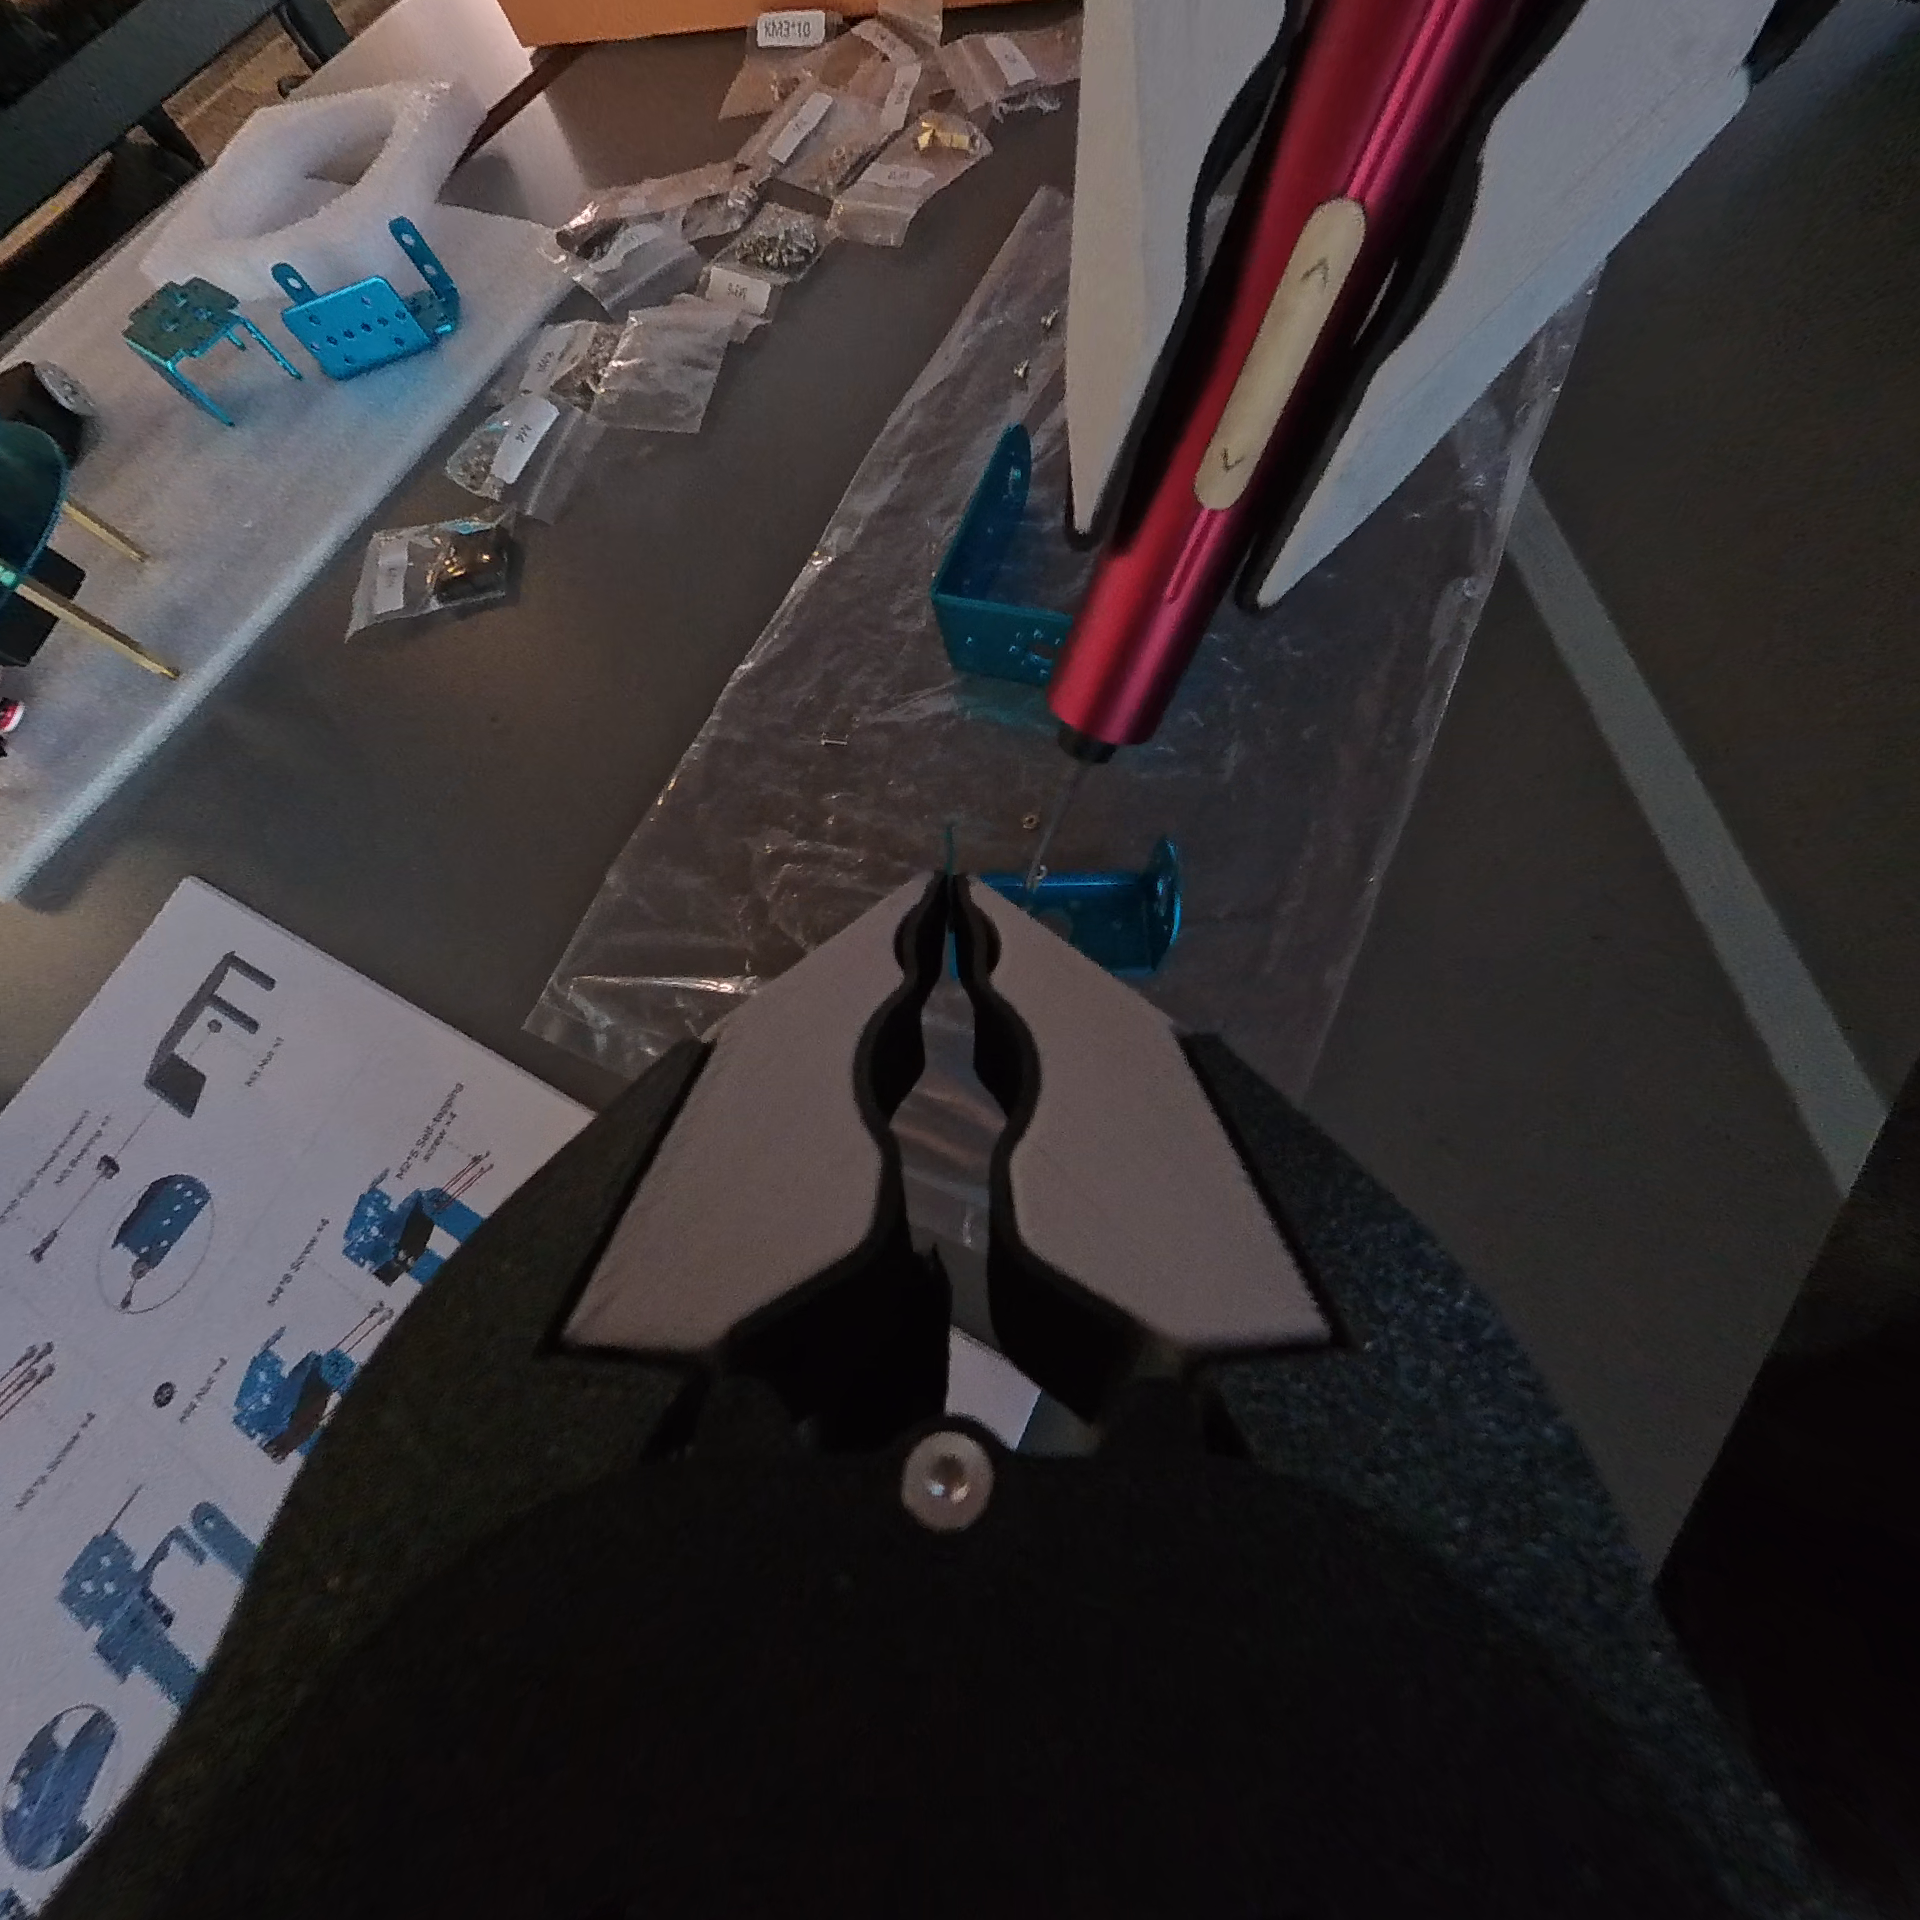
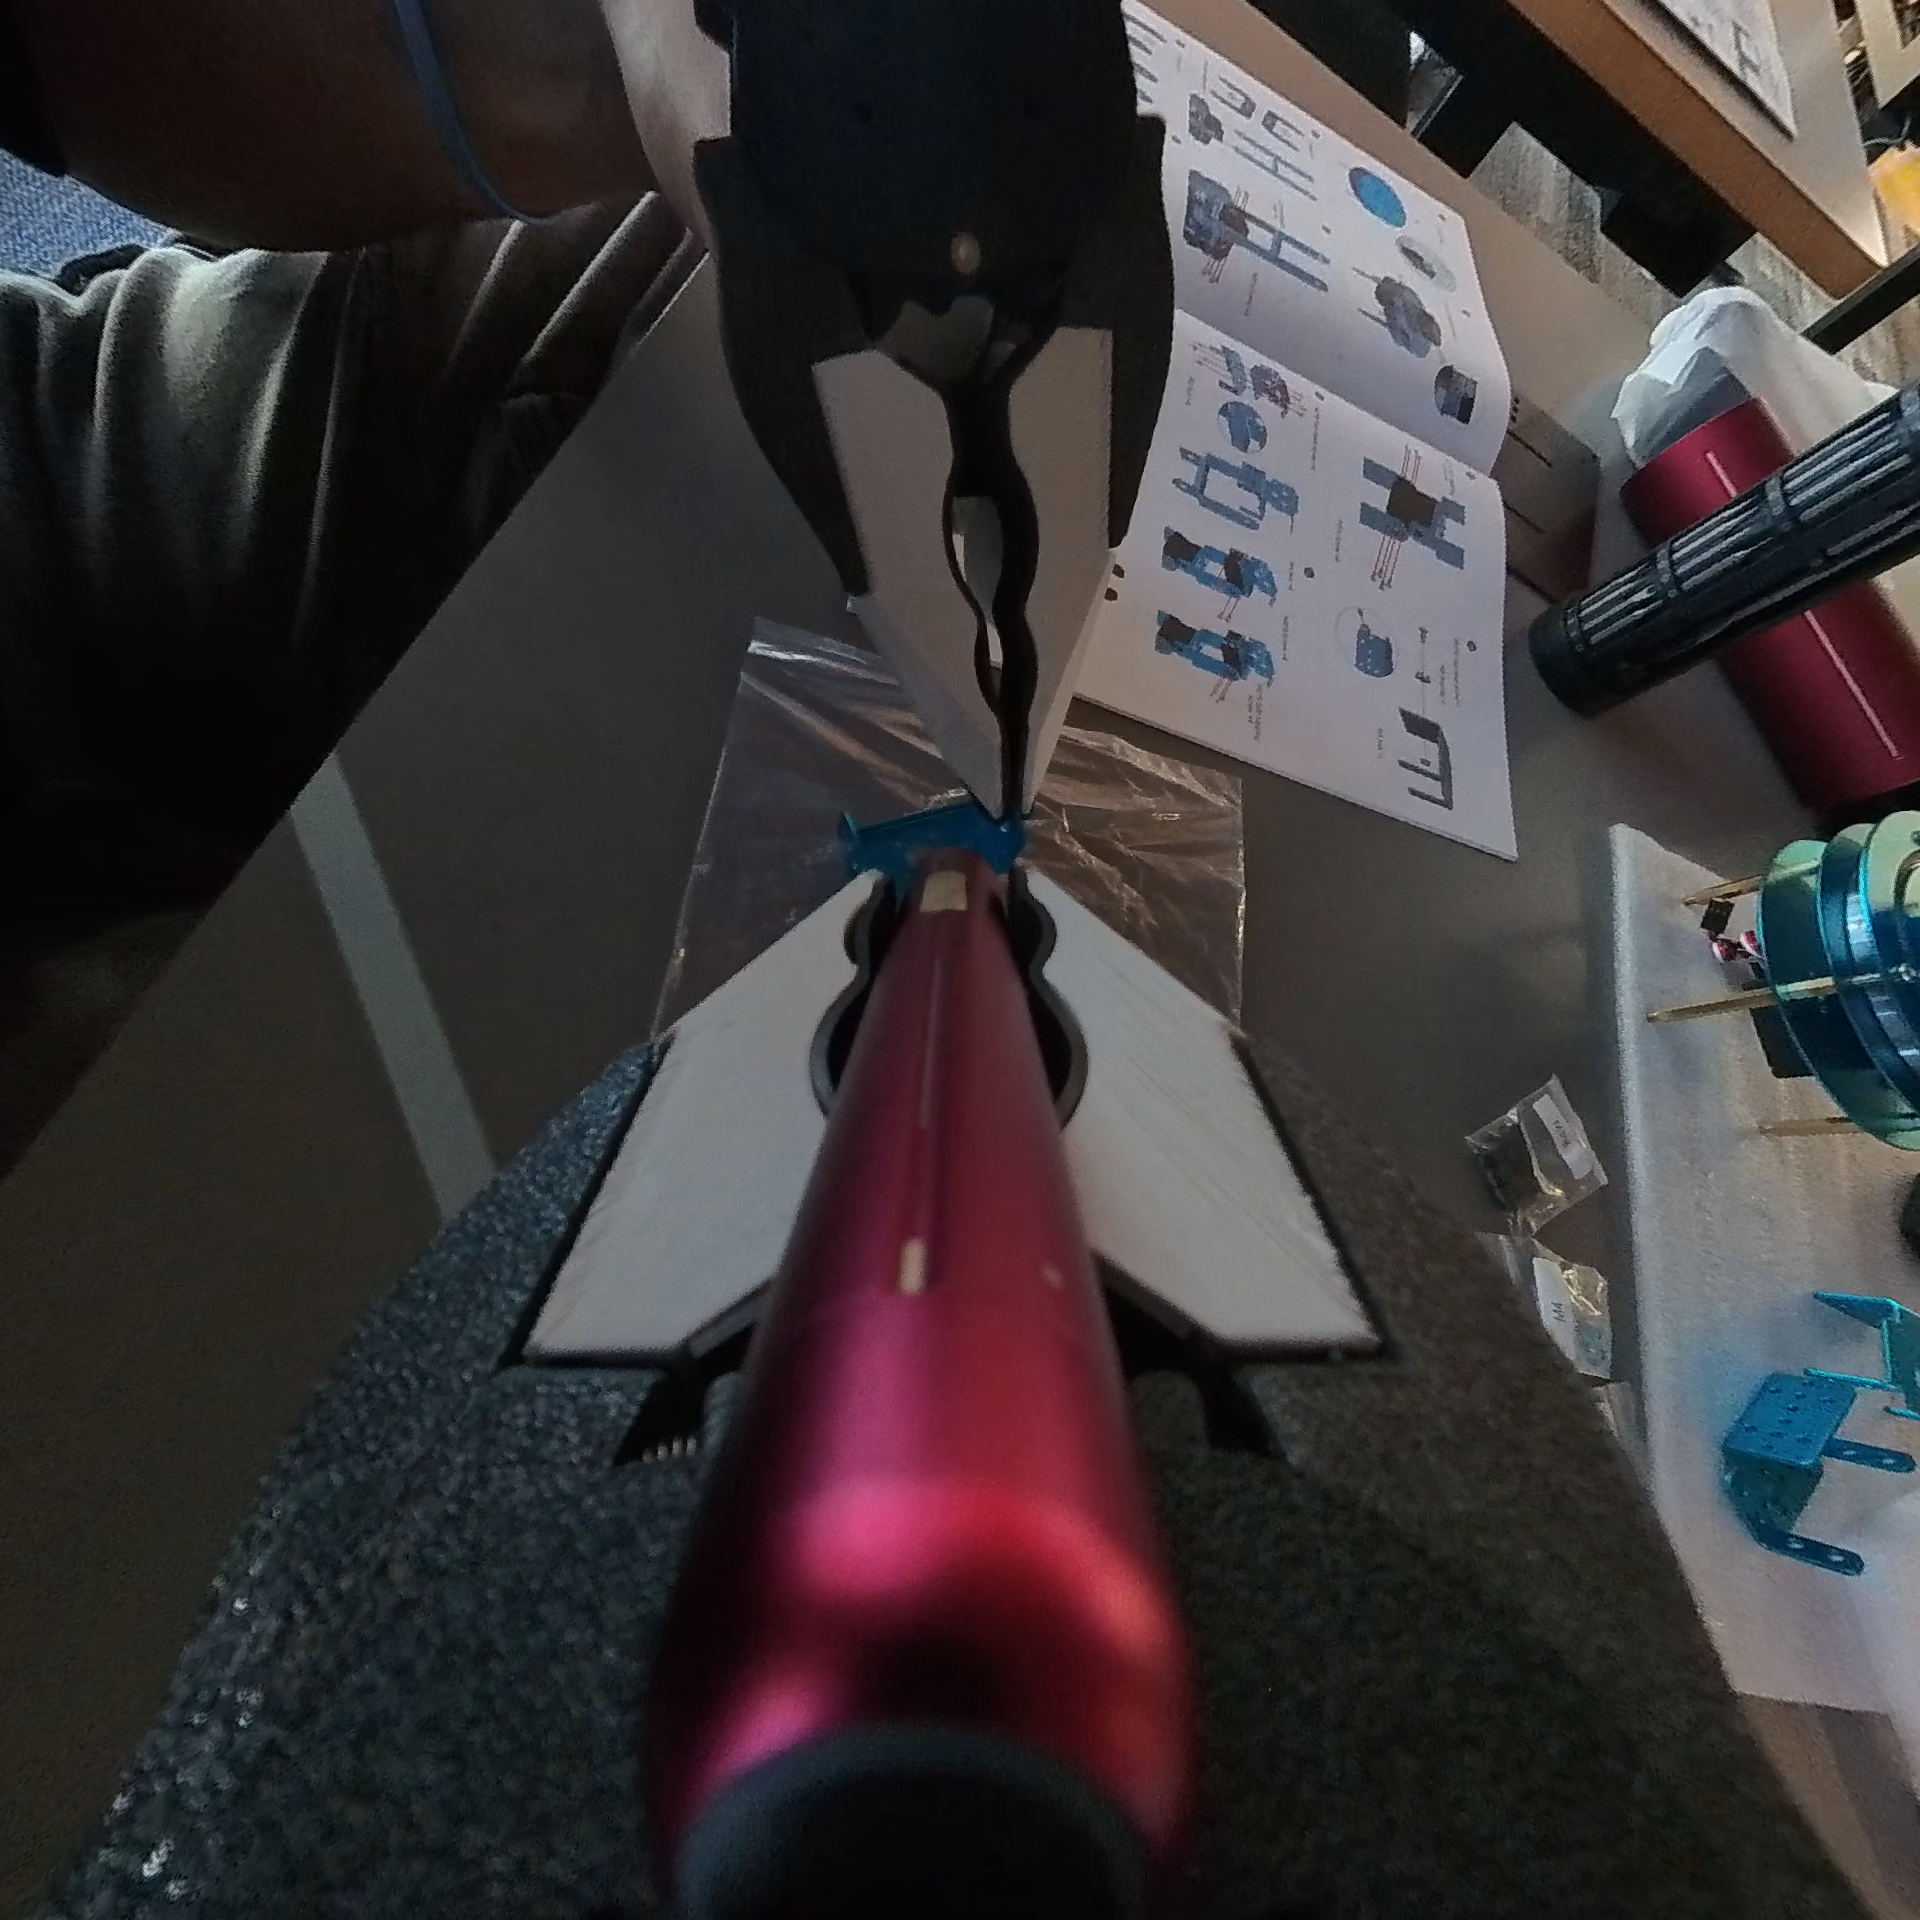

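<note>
My left gripper [image 1: 951, 883] is shut on the thin edge of a blue metal bracket [image 1: 1101, 914] that rests on a clear plastic bag [image 1: 831, 779]. My right gripper [image 1: 1179, 561] comes in from above, shut on a red electric screwdriver [image 1: 1226, 416]. The screwdriver's thin bit [image 1: 1055, 831] touches the top of that bracket. In the right wrist view, my right gripper [image 2: 951, 883] holds the screwdriver [image 2: 935, 1247] along its fingers. The bracket [image 2: 914, 836] lies just past them, with the left gripper [image 2: 1006, 805] pinching its right end. A second blue bracket [image 1: 997, 603] stands farther back on the bag.
An open instruction booklet [image 1: 208, 1195] lies at the left, and also shows in the right wrist view [image 2: 1351, 520]. Several small bags of screws [image 1: 675, 312] and a white foam sheet [image 1: 260, 468] with blue brackets [image 1: 353, 322] lie beyond. A red case [image 2: 1766, 623], a black ribbed cylinder [image 2: 1714, 582], a teal round base [image 2: 1849, 987] and a person's sleeve [image 2: 260, 468] are nearby. Spacing between my two grippers at the tips: around 6 centimeters. The left tips stand about 30 centimeters off the black ribbed cylinder [image 2: 1714, 582].
</note>
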`<state>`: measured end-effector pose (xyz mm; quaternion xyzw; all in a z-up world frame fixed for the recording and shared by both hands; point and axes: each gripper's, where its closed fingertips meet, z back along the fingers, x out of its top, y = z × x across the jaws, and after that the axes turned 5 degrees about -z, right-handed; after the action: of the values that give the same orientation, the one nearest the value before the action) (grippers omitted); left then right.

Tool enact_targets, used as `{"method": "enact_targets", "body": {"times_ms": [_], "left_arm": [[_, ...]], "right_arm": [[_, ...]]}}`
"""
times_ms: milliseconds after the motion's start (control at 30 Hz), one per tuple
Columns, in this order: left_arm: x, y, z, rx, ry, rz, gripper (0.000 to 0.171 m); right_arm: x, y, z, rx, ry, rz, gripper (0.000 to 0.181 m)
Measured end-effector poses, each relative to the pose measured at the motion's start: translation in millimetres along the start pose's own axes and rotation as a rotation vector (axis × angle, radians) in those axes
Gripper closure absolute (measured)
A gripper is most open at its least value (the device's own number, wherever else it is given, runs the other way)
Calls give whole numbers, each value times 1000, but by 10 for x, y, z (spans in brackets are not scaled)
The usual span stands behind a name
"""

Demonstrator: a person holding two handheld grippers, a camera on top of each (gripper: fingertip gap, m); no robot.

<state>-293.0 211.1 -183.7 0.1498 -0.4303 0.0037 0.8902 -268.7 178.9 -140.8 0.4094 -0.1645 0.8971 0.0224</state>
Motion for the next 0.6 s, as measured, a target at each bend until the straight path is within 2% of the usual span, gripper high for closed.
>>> {"method": "enact_targets", "body": {"times_ms": [600], "left_arm": [[10, -8, -8, 10, 18, -35, 171]], "right_arm": [[-15, 23, -13, 4, 17, 7, 158]]}}
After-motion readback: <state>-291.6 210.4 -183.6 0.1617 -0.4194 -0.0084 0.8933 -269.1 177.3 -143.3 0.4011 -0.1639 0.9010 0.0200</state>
